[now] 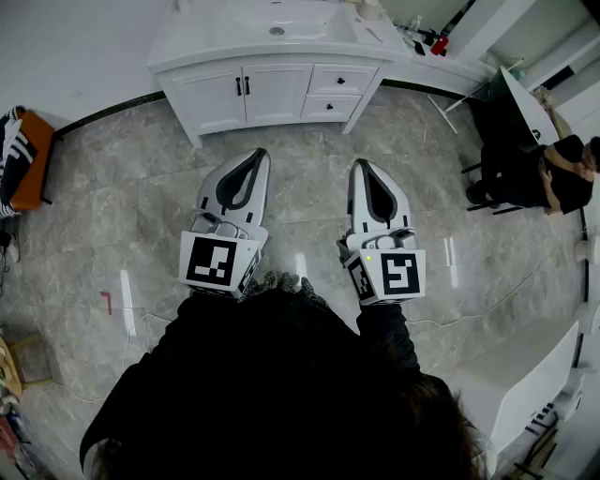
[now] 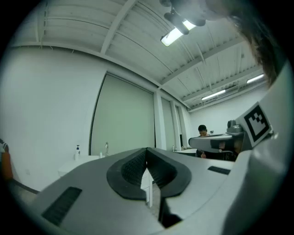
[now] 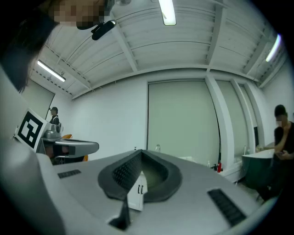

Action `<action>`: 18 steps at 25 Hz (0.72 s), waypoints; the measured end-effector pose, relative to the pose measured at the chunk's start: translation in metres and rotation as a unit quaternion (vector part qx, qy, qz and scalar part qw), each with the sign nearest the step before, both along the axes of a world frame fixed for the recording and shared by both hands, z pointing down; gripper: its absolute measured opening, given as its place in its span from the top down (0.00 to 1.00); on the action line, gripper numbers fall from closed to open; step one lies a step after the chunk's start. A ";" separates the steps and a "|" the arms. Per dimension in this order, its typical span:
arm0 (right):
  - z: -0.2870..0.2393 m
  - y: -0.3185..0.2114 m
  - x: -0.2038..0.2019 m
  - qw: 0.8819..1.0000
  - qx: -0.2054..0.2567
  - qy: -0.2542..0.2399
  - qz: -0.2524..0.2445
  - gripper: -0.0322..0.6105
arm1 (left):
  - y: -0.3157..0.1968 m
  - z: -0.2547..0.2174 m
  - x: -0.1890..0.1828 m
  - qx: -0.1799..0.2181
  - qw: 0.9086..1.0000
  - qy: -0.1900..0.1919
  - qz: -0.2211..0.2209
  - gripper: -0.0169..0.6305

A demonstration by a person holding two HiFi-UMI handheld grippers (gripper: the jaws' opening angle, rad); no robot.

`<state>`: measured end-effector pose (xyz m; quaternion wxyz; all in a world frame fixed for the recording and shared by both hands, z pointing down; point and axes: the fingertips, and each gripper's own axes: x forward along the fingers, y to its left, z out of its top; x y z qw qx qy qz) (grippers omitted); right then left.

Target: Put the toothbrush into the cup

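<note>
Two: left gripper, right gripper.

A large open workroom fitted out like a test studio rather than a home bathroom. A white vanity cabinet with a sink stands alone against a bare white wall, on a grey stone-tile floor. Right of the cabinet a person sits. High above the cabinet run bare ceiling beams and strip lights.

Open floor ahead, ending at the far counter; blocked left by an orange seat, far right by a seated person.
</note>
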<state>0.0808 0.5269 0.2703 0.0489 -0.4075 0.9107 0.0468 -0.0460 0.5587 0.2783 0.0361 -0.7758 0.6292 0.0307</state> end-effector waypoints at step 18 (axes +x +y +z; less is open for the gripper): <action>0.011 -0.008 -0.024 0.999 -0.024 -0.003 -0.028 0.94 | -0.016 0.008 -0.024 -0.001 1.000 -0.001 0.000 0.96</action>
